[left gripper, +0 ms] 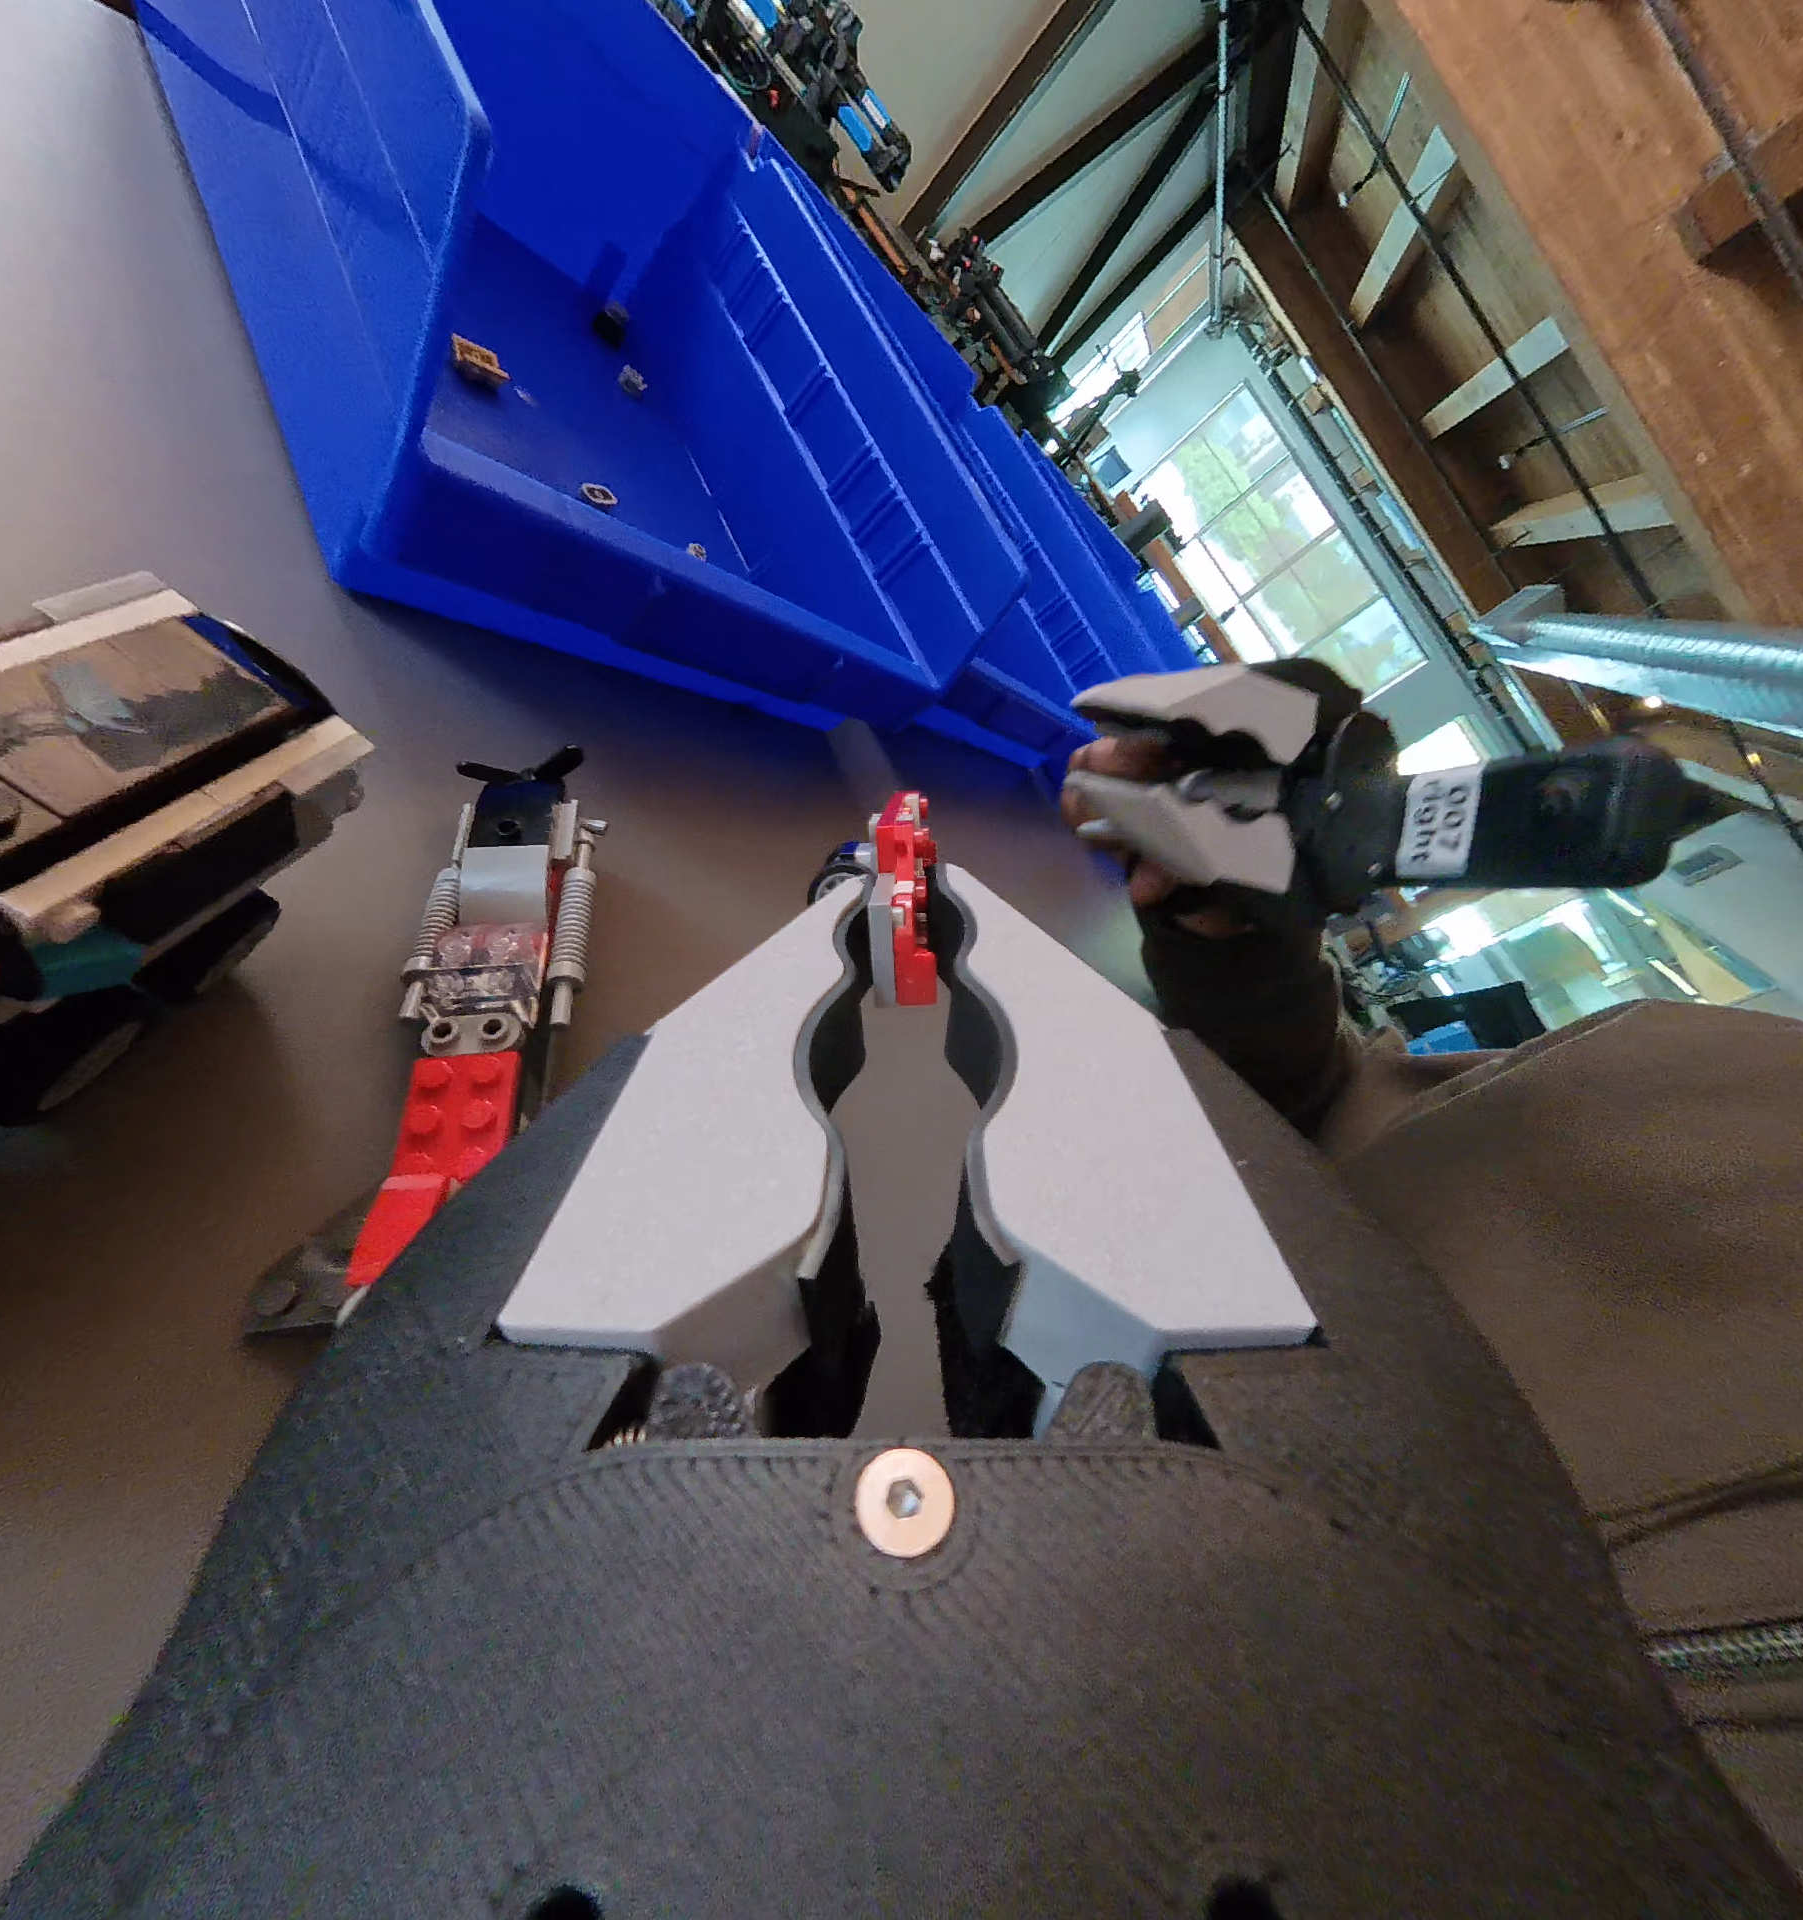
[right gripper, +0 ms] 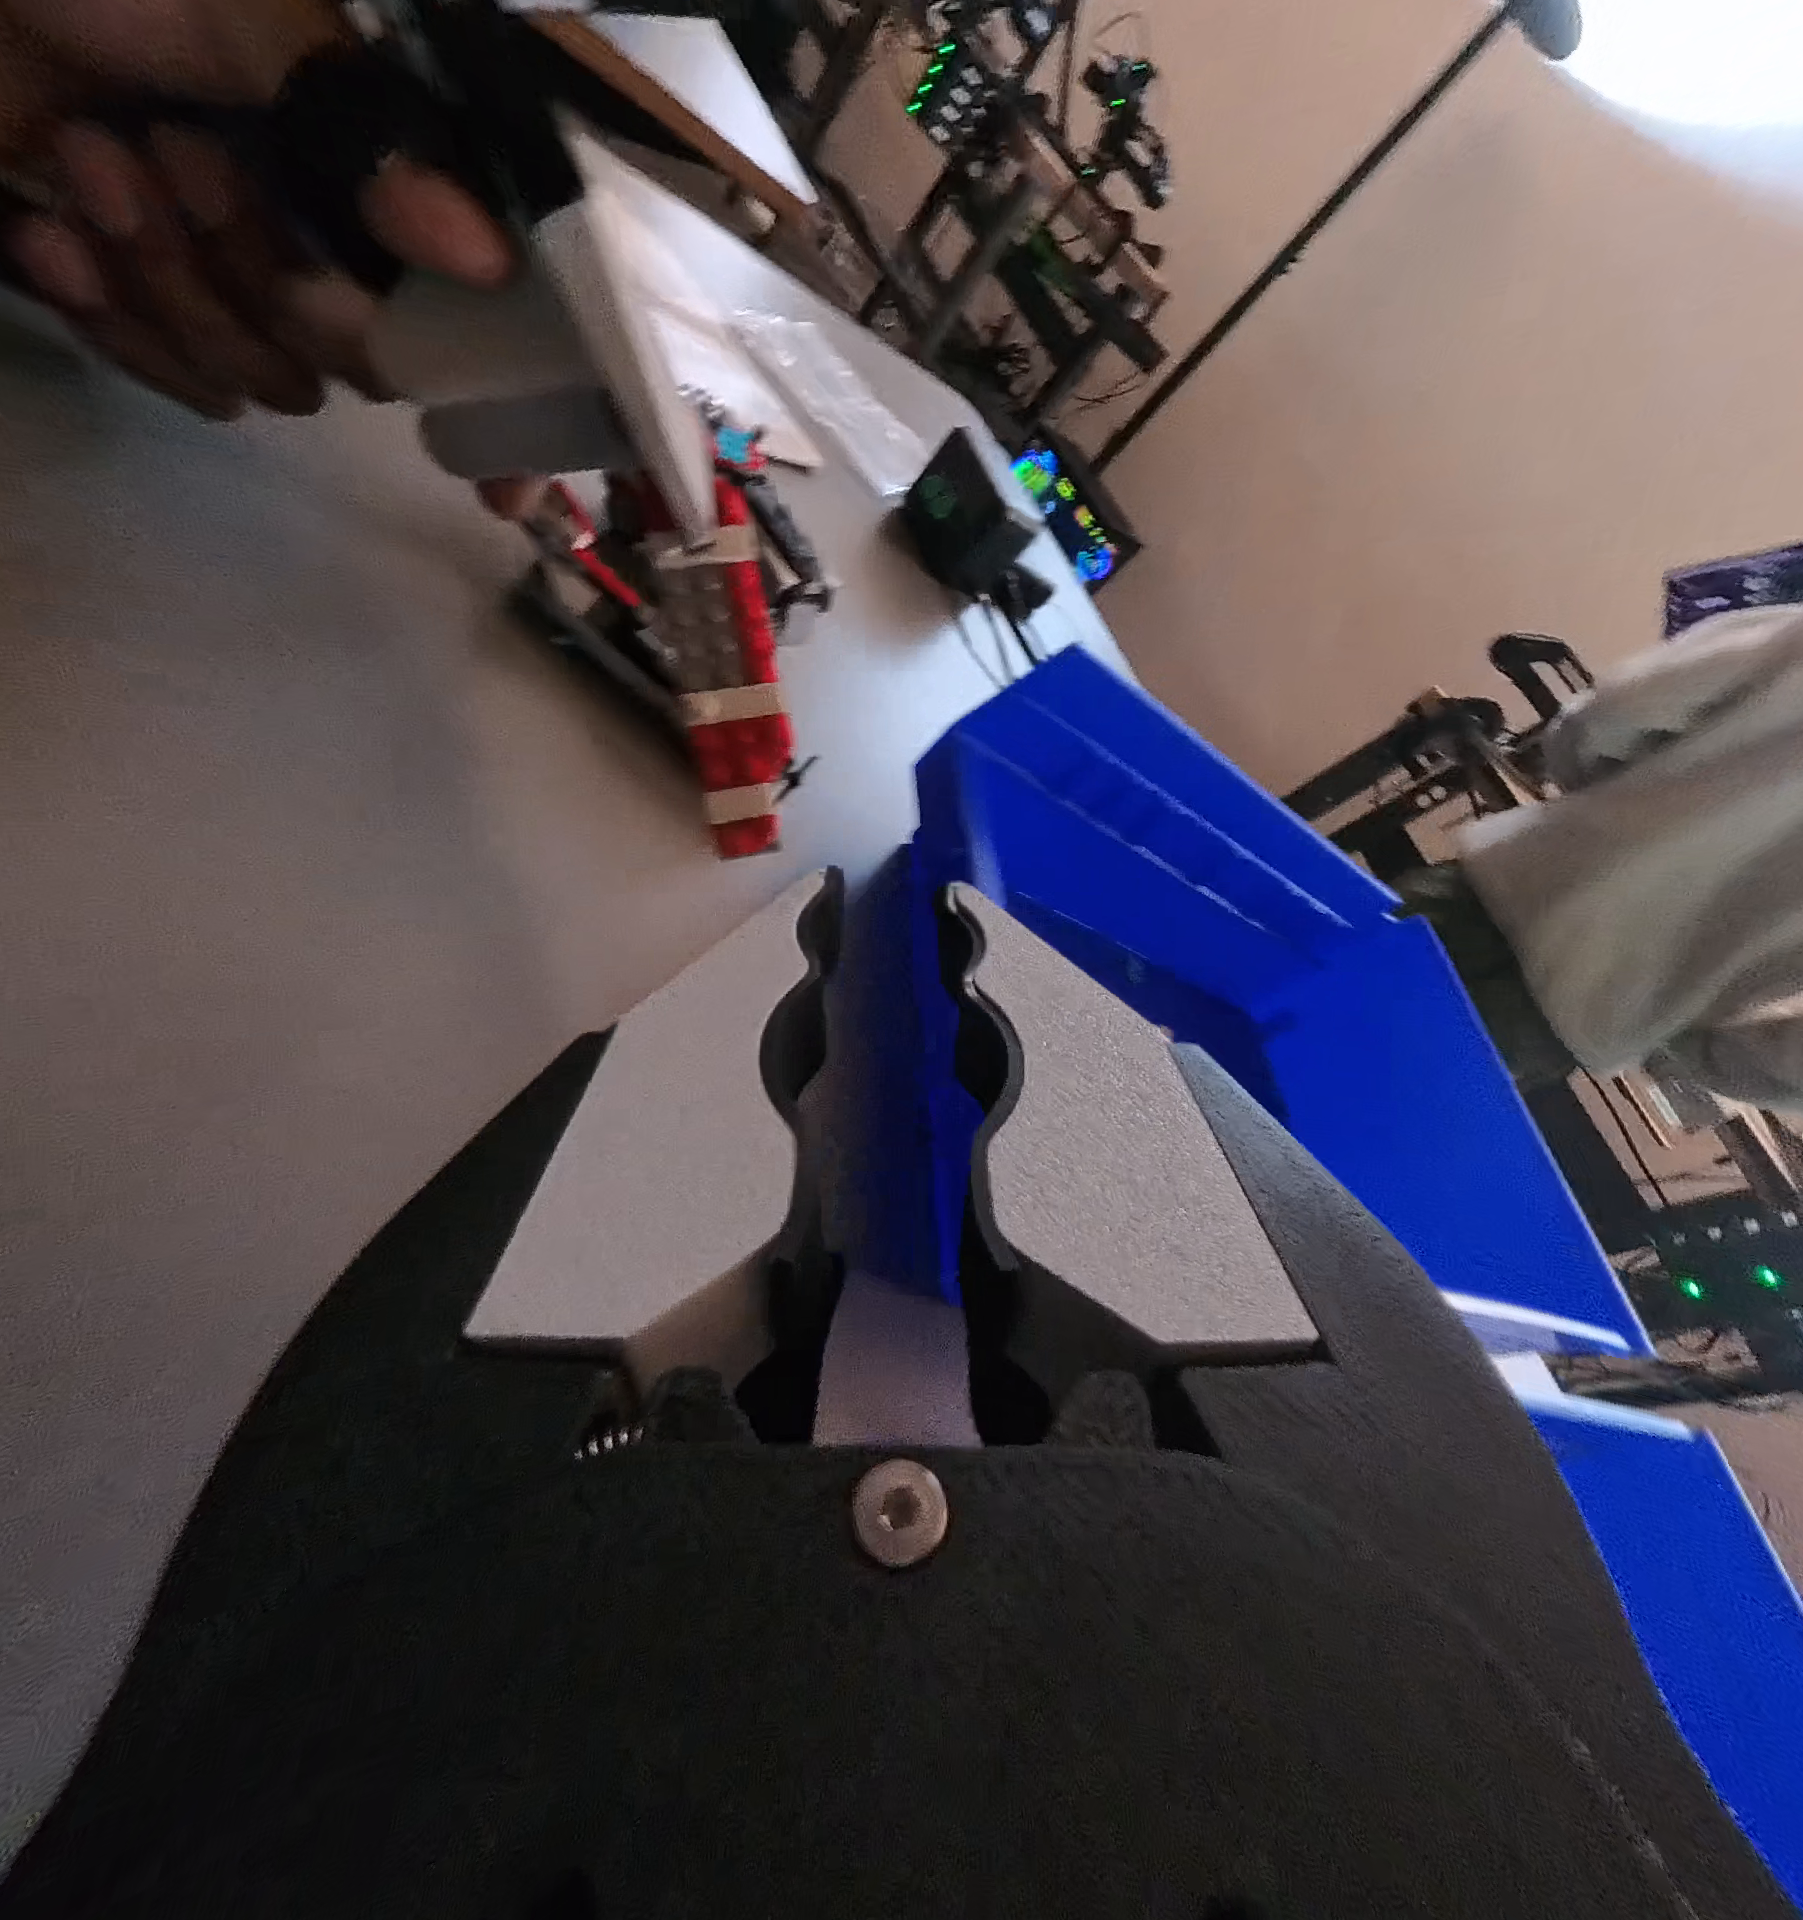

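Lowest in the left wrist view, the left gripper (left gripper: 902, 940) is clenched on a small red and grey brick assembly (left gripper: 905, 914), its grey fingertips pressing on either side of the piece, which stands on edge at the centre of the frame with a small wheel (left gripper: 830, 881) showing just behind it. To the left of it on the dark table (left gripper: 149, 1403) lies a long brick model with springs (left gripper: 481, 977) — red at the near end, black at the far end — and at the far left edge sits a black and grey brick car (left gripper: 107, 790). Right of centre, the right gripper (left gripper: 1084, 758) hangs above the table, held by a gloved hand (left gripper: 1229, 935). Blue bins (left gripper: 585, 343) fill the upper left.

In the right wrist view the right gripper (right gripper: 892, 894) has its fingers parted with nothing between them — only a blue bin (right gripper: 1240, 914) shows through the gap, farther off. Higher, left of centre, the same red assembly (right gripper: 731, 665) hangs from the left gripper's blurred fingertips, with a hand (right gripper: 180, 197) in the upper left corner
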A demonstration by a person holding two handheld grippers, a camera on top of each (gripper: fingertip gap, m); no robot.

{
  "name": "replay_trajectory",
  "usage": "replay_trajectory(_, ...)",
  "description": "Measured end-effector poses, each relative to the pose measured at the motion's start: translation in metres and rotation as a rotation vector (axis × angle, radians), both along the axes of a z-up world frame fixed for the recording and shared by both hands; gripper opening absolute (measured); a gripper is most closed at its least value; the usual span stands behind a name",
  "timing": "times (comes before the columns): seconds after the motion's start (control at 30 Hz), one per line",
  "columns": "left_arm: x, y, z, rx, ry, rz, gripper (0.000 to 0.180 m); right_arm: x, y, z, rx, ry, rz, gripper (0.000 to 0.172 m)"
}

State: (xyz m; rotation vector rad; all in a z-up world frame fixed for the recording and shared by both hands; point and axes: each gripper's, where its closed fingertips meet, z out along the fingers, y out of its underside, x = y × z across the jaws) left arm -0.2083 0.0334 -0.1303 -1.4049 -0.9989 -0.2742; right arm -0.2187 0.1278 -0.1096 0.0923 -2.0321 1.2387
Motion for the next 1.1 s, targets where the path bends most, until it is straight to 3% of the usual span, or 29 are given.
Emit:
replay_trajectory(0.13,0.003,0.003,0.002,0.054,-0.043,-0.022,0.009,0.012,-0.026,-0.028,0.067,-0.022,0.060,0.028)
replay_trajectory(0.7,0.018,0.021,-0.006,-0.122,0.085,-0.072,0.009,0.015,-0.058,-0.042,0.111,0.065,0.054,0.027)
replay_trajectory(0.9,0.019,0.022,-0.003,-0.109,0.095,-0.075,0.010,0.016,-0.059,-0.042,0.107,0.057,0.061,0.025)
replay_trajectory(1.1,0.019,0.024,-0.006,-0.083,0.040,-0.084,0.028,0.012,-0.060,-0.046,0.121,0.050,0.037,0.025)
